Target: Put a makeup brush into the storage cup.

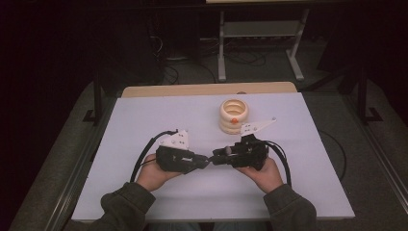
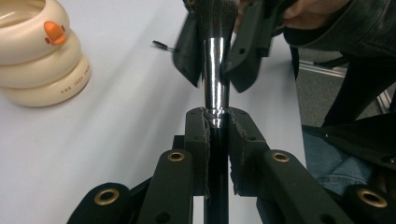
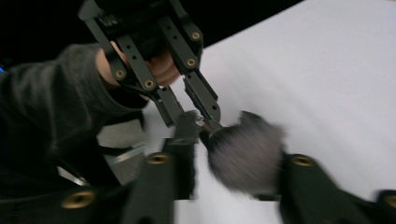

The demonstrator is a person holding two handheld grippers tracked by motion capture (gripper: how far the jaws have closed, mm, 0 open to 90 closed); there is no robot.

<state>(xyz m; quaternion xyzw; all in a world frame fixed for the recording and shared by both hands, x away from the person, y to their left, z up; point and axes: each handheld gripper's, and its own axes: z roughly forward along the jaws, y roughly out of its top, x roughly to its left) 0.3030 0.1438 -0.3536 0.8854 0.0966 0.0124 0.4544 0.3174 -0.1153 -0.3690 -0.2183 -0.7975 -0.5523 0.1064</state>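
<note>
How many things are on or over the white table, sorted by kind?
Makeup brush: 1
Cream ringed holder with an orange duck face: 1
Hand-held grippers: 2, the left gripper and the right gripper
Total: 4

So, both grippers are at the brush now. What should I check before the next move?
1. Left gripper jaws clamped on the handle of the makeup brush, just below the chrome ferrule: ok.
2. Brush head sits between the jaws of the right gripper: ok.
3. Right jaws actually pressing on the brush: cannot tell, as the right gripper view is blurred.
4. Cream duck holder upright on the table, apart from both grippers: ok.
5. Holder opening free to take the brush: cannot tell, as its inside is hardly visible.
</note>
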